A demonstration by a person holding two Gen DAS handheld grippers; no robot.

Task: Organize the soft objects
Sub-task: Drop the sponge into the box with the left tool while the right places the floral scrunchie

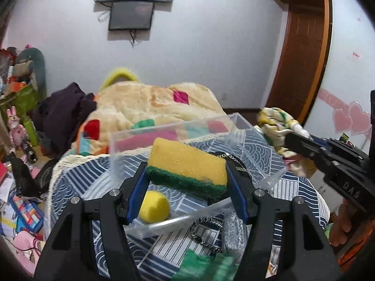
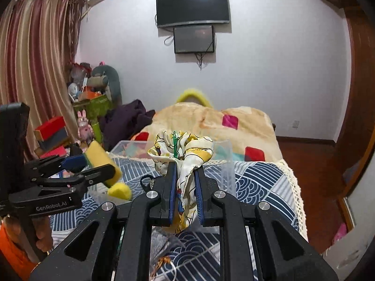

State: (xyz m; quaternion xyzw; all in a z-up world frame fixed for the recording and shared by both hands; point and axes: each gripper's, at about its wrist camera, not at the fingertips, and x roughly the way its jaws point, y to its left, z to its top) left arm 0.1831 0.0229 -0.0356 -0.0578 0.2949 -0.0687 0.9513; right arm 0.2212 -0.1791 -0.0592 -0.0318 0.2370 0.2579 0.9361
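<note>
The left gripper (image 1: pixel 187 175) has its blue-padded fingers (image 1: pixel 137 193) pressed against the two ends of a yellow-and-green sponge (image 1: pixel 187 167), held up in the air above the clear plastic box (image 1: pixel 257 135) that sits on the blue wave-patterned cloth (image 1: pixel 89 182). Over on the other side, the right gripper (image 2: pixel 185 182) is pinched narrow on a bunched white-and-yellow printed scarf (image 2: pixel 182 149), which sticks up out of the fingers and also hangs down between them. Inside the box a small yellow foam ball (image 1: pixel 154 207) already lies near the front wall, so I'd say the sorting is under way but not far along: one soft thing is in, two are in the air and not yet dropped. On the cloth just in front of the box there are still a green towel-like piece (image 1: pixel 204 264), a grey fuzzy item (image 1: pixel 232 229) and a black-and-white bracelet (image 1: pixel 206 234) (the last hardly looks soft, so it may be meant to stay out). The left camera shows those leftovers and the inside of the box; the right camera hides most of the box behind the scarf, but it does give the sponge from the side, hovering over the ball (image 2: pixel 119 190), and the striped curtain (image 2: pixel 35 70) that the other view misses
</note>
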